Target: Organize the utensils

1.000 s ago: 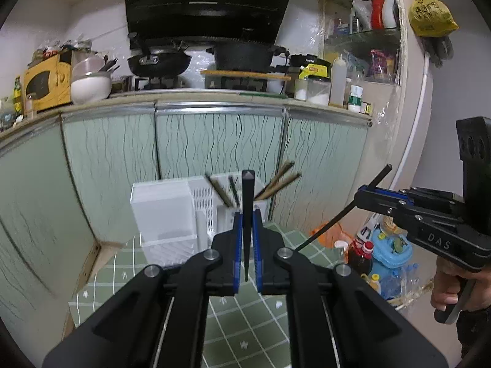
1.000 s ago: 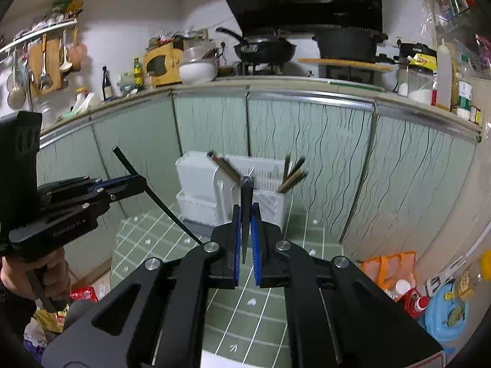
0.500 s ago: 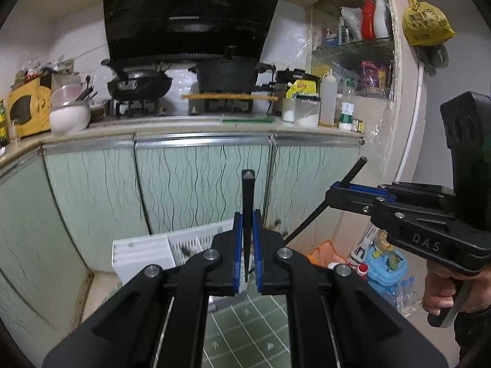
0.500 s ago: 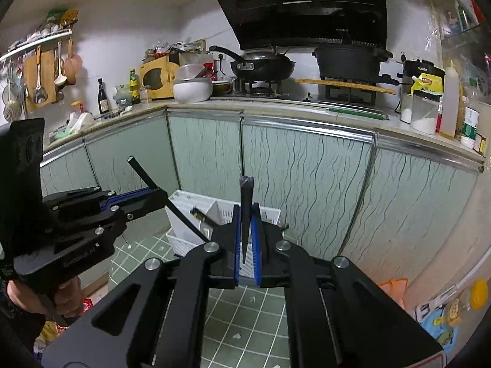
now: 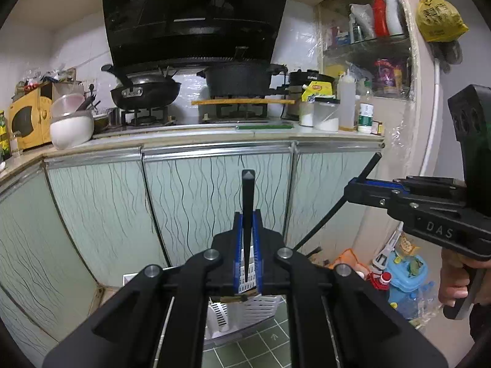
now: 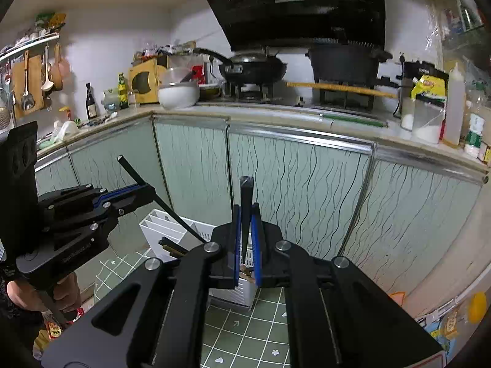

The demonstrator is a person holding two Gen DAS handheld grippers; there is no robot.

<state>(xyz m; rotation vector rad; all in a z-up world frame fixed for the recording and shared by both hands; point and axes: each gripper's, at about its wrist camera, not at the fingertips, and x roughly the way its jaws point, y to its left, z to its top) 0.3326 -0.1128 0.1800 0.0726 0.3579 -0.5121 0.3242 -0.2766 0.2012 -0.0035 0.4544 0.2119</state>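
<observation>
1. Two risks stand out, and the bigger one starts with the white slotted utensil holder [image 6: 172, 230]. It sits low in the middle of the right wrist view, on the green tiled floor [image 6: 264, 331] in front of the pale green cabinet doors [image 6: 307, 184]. Both grippers' own bodies cover most of it. A blind descent could miss a compartment and knock the light plastic holder over.

2. Next, the left gripper [image 5: 247, 239] fills the bottom centre of its own view. Its jaws are pressed shut on a black chopstick [image 5: 247, 202] that stands upright between the blue pads. The grip sits low on a thin, smooth, tapered stick, so any wobble could let it pivot or slide out onto the tiles.

3. Equally, the right gripper [image 6: 247, 230] is clamped tight on a second black chopstick [image 6: 246, 205], also upright, at the lower centre of its view. Seen from the left wrist camera, that stick slants across the right of the frame towards the counter edge [image 5: 337, 139]. A careless swing could strike the cabinets.

4. Crossing is a smaller danger. The two grippers are close together, each showing at the side of the other's view, so the two sticks could clash on the way down.

5. Lastly, brown chopsticks [image 6: 172, 245] already lean in the holder, at the lower left of centre. A stick lowered onto them could jam.
</observation>
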